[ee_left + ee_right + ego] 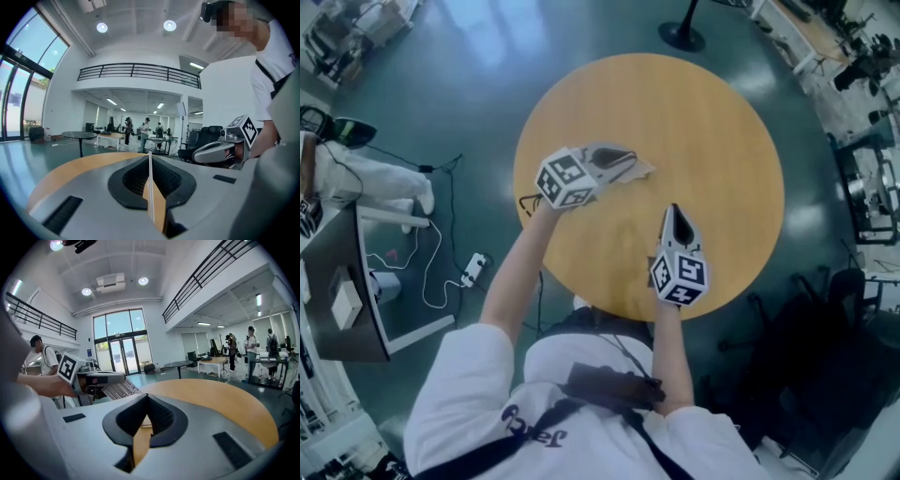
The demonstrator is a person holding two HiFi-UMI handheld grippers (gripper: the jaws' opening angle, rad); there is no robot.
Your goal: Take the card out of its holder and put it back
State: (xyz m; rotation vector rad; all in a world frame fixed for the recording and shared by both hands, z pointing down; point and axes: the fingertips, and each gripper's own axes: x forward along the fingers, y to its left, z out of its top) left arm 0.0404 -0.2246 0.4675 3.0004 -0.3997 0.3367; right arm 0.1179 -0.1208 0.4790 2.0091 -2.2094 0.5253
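Note:
Over the round wooden table (703,122) my left gripper (630,157) is shut on a thin, translucent grey card holder (639,171). In the left gripper view the holder (150,187) shows only as a pale edge between the pads, with the left gripper (150,157) closed round it. The right gripper view shows the holder (119,390) as a ribbed sheet hanging from the left gripper (123,377). I cannot tell whether a card is inside. My right gripper (675,209) hovers nearer my body, apart from the holder. The right gripper (147,397) has its tips together and I see nothing between them.
On the floor to the left lie cables and a power strip (473,268) beside a desk (347,309). A black chair (825,366) stands at the lower right, and a stand's base (682,37) beyond the table. People stand far off in the hall (145,133).

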